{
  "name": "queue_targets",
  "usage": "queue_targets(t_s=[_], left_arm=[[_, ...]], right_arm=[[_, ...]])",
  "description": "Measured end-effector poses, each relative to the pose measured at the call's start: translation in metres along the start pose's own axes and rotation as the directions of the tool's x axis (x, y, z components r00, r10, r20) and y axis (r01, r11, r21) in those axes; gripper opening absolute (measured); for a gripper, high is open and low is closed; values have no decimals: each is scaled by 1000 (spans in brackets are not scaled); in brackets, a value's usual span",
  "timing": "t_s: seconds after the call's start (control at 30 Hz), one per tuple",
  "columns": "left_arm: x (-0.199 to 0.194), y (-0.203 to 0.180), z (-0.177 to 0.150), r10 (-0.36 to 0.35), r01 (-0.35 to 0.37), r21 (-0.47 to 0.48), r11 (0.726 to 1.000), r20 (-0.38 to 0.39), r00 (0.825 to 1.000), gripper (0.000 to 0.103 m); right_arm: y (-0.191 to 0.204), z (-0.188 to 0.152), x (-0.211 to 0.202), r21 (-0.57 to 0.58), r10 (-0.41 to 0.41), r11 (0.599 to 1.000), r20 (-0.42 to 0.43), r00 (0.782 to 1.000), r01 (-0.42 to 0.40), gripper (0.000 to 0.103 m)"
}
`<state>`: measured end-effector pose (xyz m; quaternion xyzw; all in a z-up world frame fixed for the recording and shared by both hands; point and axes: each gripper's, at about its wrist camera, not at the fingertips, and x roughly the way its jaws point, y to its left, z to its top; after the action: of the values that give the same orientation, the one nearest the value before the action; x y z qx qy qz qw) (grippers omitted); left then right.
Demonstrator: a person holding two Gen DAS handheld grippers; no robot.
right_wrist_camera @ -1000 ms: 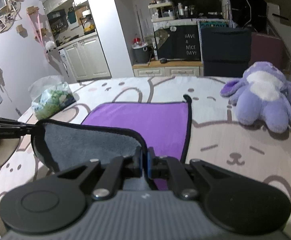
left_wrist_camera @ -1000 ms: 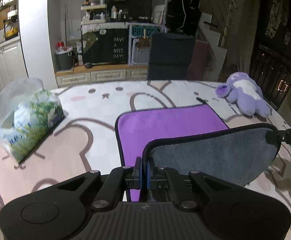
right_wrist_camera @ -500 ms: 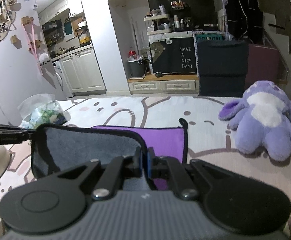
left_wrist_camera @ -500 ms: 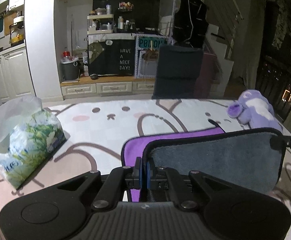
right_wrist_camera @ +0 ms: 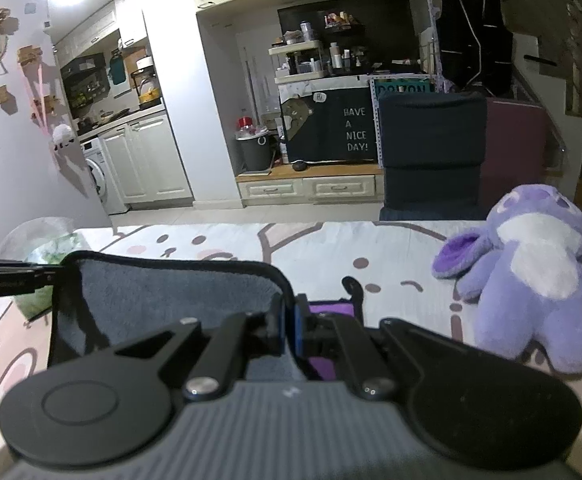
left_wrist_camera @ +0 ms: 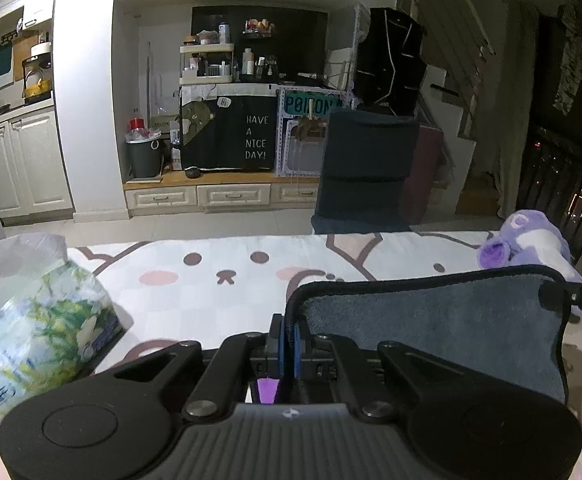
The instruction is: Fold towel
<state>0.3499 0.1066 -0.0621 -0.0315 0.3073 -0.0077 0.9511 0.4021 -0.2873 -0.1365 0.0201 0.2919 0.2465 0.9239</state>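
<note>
Left wrist view: left tool [left_wrist_camera: 289,344] clamped on towel [left_wrist_camera: 431,332] corner; right tool [right_wrist_camera: 289,322] clamped on other corner. We hold lifted edge taut over table [left_wrist_camera: 219,296] (grey side facing us). Mid-fold; next, carry edge forward onto far purple edge, lower evenly.

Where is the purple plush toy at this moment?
The purple plush toy lies on the cartoon-print table cover, at the right of the right wrist view, beyond and right of the lifted towel.
</note>
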Motion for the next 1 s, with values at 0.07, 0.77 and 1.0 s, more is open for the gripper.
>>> queue_targets(t_s=[0.07, 0.77, 1.0], left_arm=[[9, 0, 2, 8, -8, 9, 1000, 2, 1000, 5], [96, 14, -13, 41, -44, -27, 999, -107, 993, 5], [107, 13, -19, 48, -51, -18, 999, -129, 990, 5]], right_arm=[[-1, 3, 8, -5, -9, 1000, -1, 1000, 9, 6], [-3, 3, 95, -15, -82, 997, -109, 991, 81, 6], [-7, -5, 106, -41, -125, 992, -118, 985, 121, 7]])
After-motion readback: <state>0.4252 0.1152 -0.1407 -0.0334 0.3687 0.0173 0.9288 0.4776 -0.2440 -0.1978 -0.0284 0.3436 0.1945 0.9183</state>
